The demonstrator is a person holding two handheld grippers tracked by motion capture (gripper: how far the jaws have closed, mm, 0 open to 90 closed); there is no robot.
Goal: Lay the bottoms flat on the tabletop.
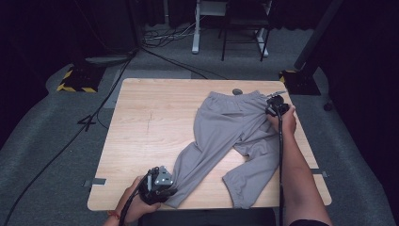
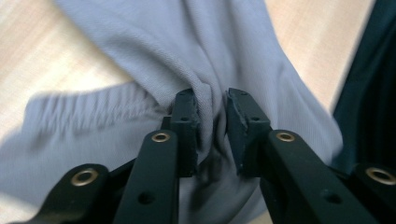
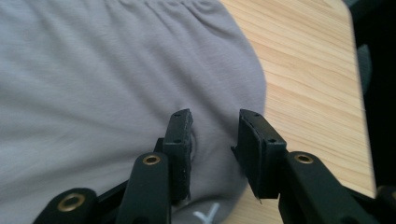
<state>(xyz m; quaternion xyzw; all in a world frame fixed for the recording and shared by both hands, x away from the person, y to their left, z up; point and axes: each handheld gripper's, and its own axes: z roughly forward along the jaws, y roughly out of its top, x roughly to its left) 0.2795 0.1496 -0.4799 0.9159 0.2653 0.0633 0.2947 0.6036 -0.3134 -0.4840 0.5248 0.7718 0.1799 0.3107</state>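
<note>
Below, left claw (image 2: 212, 119) pinching grey trousers (image 1: 230, 136), right claw (image 3: 215, 140) parted over them

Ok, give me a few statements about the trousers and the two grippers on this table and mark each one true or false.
1. The grey trousers lie on a wooden table. True.
2. The left gripper has a fold of fabric between its jaws. True.
3. The right gripper is clamped on a trouser cuff. False: its jaws stand apart over the fabric near the waistband, with nothing pinched.
4. The trousers are folded into a neat square. False: they are spread out, with both legs showing.
5. The left gripper is at the near table edge, by a leg end. True.
</note>
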